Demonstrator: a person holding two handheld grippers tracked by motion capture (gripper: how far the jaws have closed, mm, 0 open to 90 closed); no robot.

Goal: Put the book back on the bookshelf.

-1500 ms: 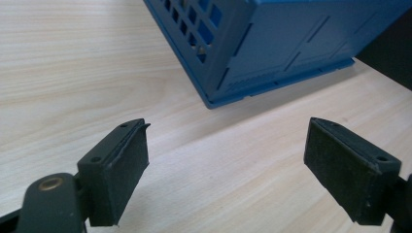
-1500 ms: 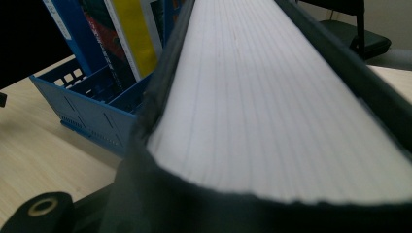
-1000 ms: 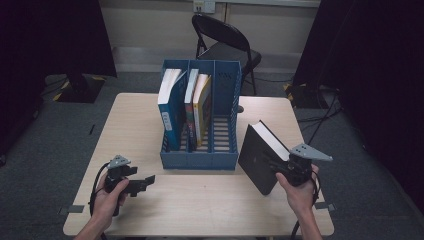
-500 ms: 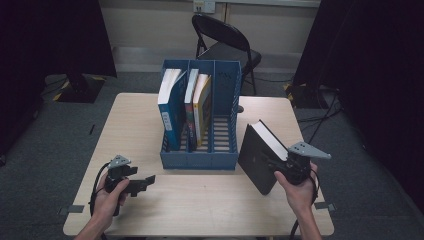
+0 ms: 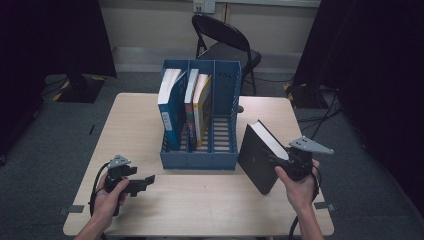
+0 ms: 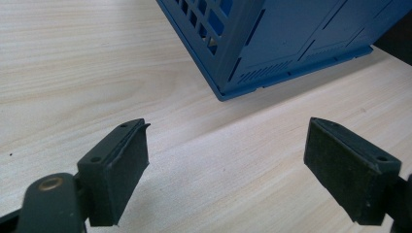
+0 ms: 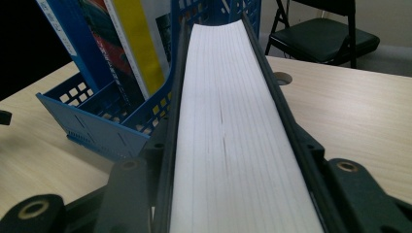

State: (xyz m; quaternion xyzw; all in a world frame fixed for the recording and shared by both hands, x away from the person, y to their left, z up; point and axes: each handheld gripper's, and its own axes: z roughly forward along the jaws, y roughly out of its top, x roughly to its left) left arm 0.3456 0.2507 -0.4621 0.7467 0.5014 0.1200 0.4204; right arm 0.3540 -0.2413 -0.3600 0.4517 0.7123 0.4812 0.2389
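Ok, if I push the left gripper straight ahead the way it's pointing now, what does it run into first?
Most likely the blue file rack: its near bottom corner sits ahead of the open left gripper, slightly off centre, with bare table before it. Depth is hard to judge, so it may graze the corner rather than hit squarely.

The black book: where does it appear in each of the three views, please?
High view: the black book is right of centre, tilted, held by the right gripper.
Left gripper view: only a dark corner at the upper right edge, possibly the book.
Right gripper view: its white page edge runs up the middle.
Shared landmark: the blue file rack.
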